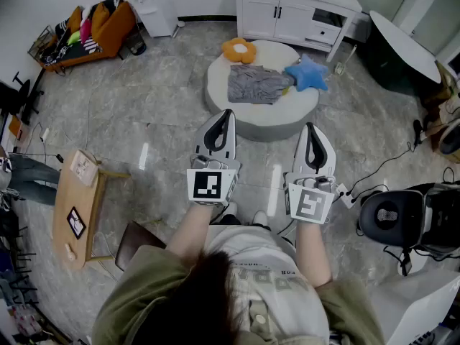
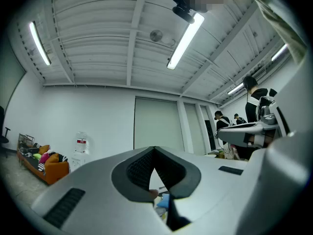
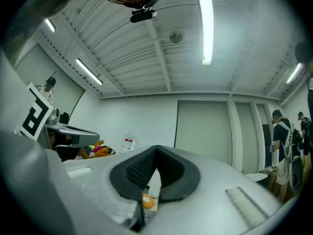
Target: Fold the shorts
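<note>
Nearest the lens, my own dark hair and pale shirt (image 1: 251,279) fill the bottom of the head view as I stand on the marble floor (image 1: 144,121) with both claws held out in front of me. Left claw (image 1: 227,113) and right claw (image 1: 310,126) are each pinched fully together with nothing between the pads, as each gripper view confirms. Both point forward, tipped slightly up toward the far wall.

Grey shorts (image 1: 257,83) lie crumpled on the round white pouf (image 1: 237,124) straight ahead, beyond both claw tips and roughly between their lines, not yet touched. Their long axis runs across my view, left to right. An orange flower cushion (image 1: 239,49) sits behind their left end and a blue star cushion (image 1: 307,74) at their right end.

By my reading the left claw is the nearer one, its tip showing close below the shorts' left end. Both claws must open and dip before any fold can begin.
</note>
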The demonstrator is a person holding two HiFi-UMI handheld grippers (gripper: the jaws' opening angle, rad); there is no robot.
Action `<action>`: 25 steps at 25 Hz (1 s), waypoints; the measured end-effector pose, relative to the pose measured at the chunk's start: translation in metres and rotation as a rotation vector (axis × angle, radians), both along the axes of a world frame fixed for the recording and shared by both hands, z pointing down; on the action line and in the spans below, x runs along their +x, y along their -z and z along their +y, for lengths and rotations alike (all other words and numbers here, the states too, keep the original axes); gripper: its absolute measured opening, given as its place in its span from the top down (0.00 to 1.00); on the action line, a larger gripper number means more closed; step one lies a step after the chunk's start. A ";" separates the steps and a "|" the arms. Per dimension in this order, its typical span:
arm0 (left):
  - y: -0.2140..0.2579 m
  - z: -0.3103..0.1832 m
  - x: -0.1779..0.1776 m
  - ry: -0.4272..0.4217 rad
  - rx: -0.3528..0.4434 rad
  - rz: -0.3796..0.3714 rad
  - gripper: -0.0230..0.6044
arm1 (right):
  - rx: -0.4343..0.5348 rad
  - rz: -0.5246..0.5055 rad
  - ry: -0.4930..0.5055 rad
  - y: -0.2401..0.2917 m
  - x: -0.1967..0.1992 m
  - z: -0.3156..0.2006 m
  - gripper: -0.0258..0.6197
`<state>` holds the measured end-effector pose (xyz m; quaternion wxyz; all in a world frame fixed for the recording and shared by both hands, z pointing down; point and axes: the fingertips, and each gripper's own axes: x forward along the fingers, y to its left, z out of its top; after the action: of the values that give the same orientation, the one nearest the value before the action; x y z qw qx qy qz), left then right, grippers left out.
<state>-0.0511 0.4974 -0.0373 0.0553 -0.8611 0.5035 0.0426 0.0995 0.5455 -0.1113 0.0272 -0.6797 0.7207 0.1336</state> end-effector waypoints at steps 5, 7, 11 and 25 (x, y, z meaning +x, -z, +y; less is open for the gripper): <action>0.003 -0.003 -0.001 0.000 0.003 0.002 0.95 | -0.001 -0.002 0.009 -0.056 0.008 0.000 0.96; 0.000 -0.004 0.000 0.000 0.000 0.001 0.95 | 0.001 -0.008 0.008 -0.056 0.008 -0.001 0.96; -0.003 -0.007 0.000 -0.005 -0.002 0.002 0.95 | -0.006 0.010 0.007 -0.060 0.007 -0.003 0.96; -0.001 -0.031 -0.024 -0.008 -0.025 -0.033 0.95 | -0.029 -0.078 0.064 -0.056 -0.010 -0.022 0.96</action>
<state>-0.0754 0.4668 -0.0366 0.0527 -0.8644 0.4996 0.0223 0.0893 0.5236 -0.0550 0.0496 -0.6615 0.7422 0.0955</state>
